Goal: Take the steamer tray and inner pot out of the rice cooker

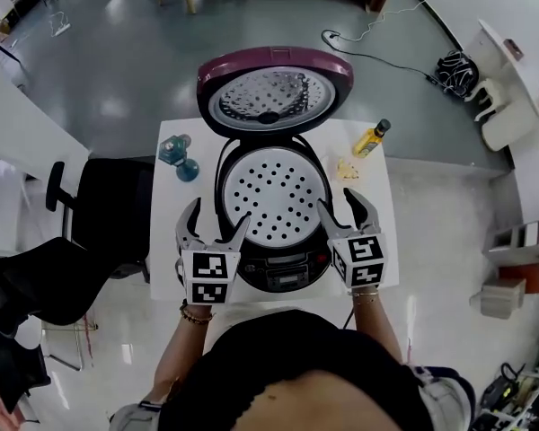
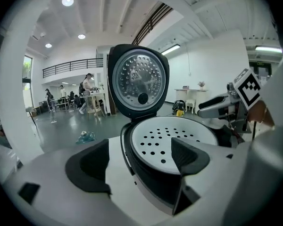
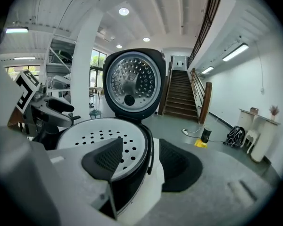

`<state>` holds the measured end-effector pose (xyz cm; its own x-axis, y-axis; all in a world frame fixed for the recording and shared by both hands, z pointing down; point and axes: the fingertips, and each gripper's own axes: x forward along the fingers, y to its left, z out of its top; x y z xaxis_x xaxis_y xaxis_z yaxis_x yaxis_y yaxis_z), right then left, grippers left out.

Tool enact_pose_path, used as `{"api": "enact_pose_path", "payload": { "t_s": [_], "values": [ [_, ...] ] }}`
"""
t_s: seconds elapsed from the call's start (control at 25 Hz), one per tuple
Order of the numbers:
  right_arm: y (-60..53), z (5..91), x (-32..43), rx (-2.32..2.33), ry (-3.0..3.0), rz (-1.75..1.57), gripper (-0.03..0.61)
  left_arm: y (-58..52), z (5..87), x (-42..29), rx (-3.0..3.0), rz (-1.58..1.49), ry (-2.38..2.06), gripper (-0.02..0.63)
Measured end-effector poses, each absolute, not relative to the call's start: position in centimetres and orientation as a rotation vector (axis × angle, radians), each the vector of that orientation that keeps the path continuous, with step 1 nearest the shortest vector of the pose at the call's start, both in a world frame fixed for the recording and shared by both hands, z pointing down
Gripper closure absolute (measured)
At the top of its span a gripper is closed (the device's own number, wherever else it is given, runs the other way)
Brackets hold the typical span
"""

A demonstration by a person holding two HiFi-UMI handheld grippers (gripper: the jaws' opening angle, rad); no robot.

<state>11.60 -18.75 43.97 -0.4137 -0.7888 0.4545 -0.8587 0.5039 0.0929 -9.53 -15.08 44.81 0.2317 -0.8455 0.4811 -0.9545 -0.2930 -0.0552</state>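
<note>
The rice cooker (image 1: pixel 283 272) stands open on a small white table, its maroon lid (image 1: pixel 274 88) tilted back. A white steamer tray (image 1: pixel 276 196) with many holes fills its mouth and hides the inner pot. My left gripper (image 1: pixel 219 215) is open at the cooker's front left, one finger over the tray's edge and the other outside the wall. My right gripper (image 1: pixel 340 203) is open and straddles the front right rim the same way. The left gripper view shows the tray (image 2: pixel 174 135) between the open jaws of the left gripper (image 2: pixel 140 161). The right gripper view shows the tray (image 3: pixel 99 133) and the right gripper (image 3: pixel 141 164).
A blue bottle (image 1: pixel 177 155) lies on the table (image 1: pixel 166 259) left of the cooker. A yellow bottle (image 1: pixel 371 138) lies at the back right corner. A black office chair (image 1: pixel 108 205) stands close to the table's left side. A cable (image 1: pixel 368 48) runs across the floor behind.
</note>
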Motion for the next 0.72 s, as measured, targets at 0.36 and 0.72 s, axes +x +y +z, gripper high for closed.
{"api": "enact_pose_path", "payload": {
  "t_s": [0.36, 0.72],
  "values": [
    [-22.9, 46.1, 9.4, 1.130, -2.073, 0.070, 0.354, -18.6, 47.2, -9.1, 2.258, 0.866, -1.530, 0.221],
    [-24.2, 48.7, 8.4, 0.905, -1.915, -0.044, 0.354, -20.6, 48.8, -7.4, 2.243, 1.137, -1.394, 0.222]
  ]
}}
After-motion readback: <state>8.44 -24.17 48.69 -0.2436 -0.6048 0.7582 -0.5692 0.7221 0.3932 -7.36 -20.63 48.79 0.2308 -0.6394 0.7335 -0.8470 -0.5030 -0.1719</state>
